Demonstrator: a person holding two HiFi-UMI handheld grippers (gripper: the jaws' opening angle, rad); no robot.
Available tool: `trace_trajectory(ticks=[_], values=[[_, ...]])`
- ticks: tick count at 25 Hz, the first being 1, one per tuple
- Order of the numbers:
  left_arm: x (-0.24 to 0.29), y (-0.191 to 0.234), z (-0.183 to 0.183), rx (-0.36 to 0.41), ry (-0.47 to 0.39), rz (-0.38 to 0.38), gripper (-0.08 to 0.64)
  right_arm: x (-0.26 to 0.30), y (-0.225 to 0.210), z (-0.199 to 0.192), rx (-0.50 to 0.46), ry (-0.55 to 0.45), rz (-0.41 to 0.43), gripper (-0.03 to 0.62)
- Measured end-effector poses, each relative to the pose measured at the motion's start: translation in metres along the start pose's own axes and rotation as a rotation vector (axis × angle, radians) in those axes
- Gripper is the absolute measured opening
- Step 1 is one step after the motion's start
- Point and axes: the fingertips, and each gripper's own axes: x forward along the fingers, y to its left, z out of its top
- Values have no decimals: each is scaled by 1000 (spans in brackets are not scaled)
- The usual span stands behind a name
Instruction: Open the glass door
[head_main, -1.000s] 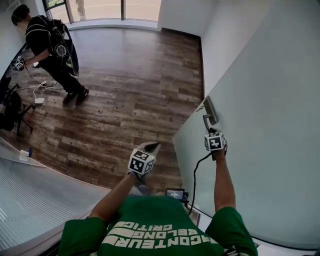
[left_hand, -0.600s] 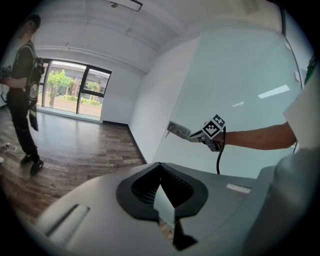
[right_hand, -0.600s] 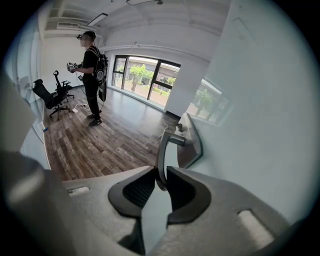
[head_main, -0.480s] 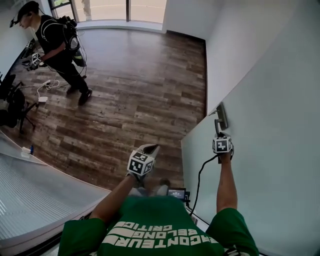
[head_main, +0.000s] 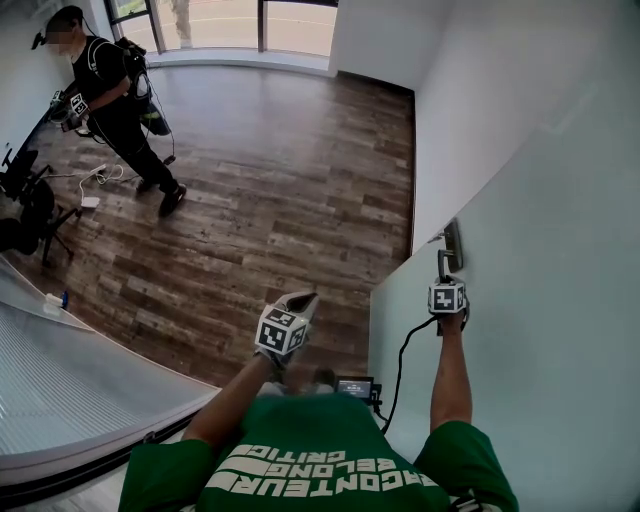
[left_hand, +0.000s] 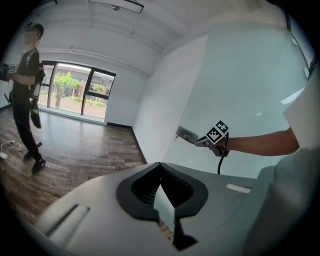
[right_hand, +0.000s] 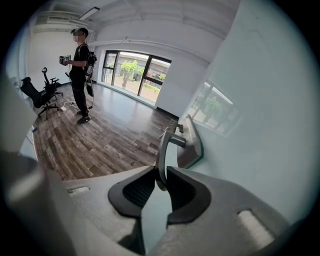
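Fingers (right_hand: 186, 194) of the right gripper (right_hand: 161, 175) are clamped narrow on the door handle (right_hand: 162, 150), and the silver lever runs straight down into the gap with a dark pad pressed on each side of it. In the head view the right gripper (head_main: 442, 276) sits at the end of a raised bare arm at right, marker cube up, on the door handle (head_main: 441, 262) just below its metal plate (head_main: 454, 243).

The glass door (head_main: 540, 300) fills the right side, a pale frosted sheet. Its free edge runs just left of the handle, and the wooden floor (head_main: 270, 180) shows beyond that edge. From the right gripper view the glass door (right_hand: 260, 150) sweeps up on the right, carrying a faint reflection of windows.

Over to the left gripper (head_main: 298, 302): it hangs low in the middle, well apart from the door and touching nothing. Its own view shows the fingers (left_hand: 140, 192) with tips together, and nothing sits between them on the left gripper (left_hand: 160, 165). Past them is the glass door (left_hand: 240, 100) with the other arm on it.

At far left a person in black (head_main: 115, 100) stands on the floor near an office chair (head_main: 25, 215). Windows (head_main: 250, 25) run along the far wall.
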Motion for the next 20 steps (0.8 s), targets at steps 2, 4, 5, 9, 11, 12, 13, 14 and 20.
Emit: trace_trajectory(ticks=[2,4,5,9,11,12,13,14,20], values=[[3,-2,4,-2,-2,5,17,2,-9,-1,4,6,-7,61],[7,-4,4,-3,-4,7,17,5,-17,-4,10,8,-18,61],[8,-5,4,-2,-6,8,17,7,-20,-7,14,10,-24,61],[12,-5,9,-1,-8,15,17,11,-35,-10,25,9,-44,61],[12,-5,12,-2,-9,18,17,10,-42,-11,28,9,-57,61],[12,-5,13,-3,-9,19,17,9,-46,-13,30,11,-63,61],[11,-6,13,-3,-10,19,17,9,-50,-16,33,14,-69,61],[10,-7,11,-4,-12,21,17,9,-52,-19,35,15,-74,62],[-1,3,23,13,-54,46,17,11,-68,-11,38,-30,-117,64]])
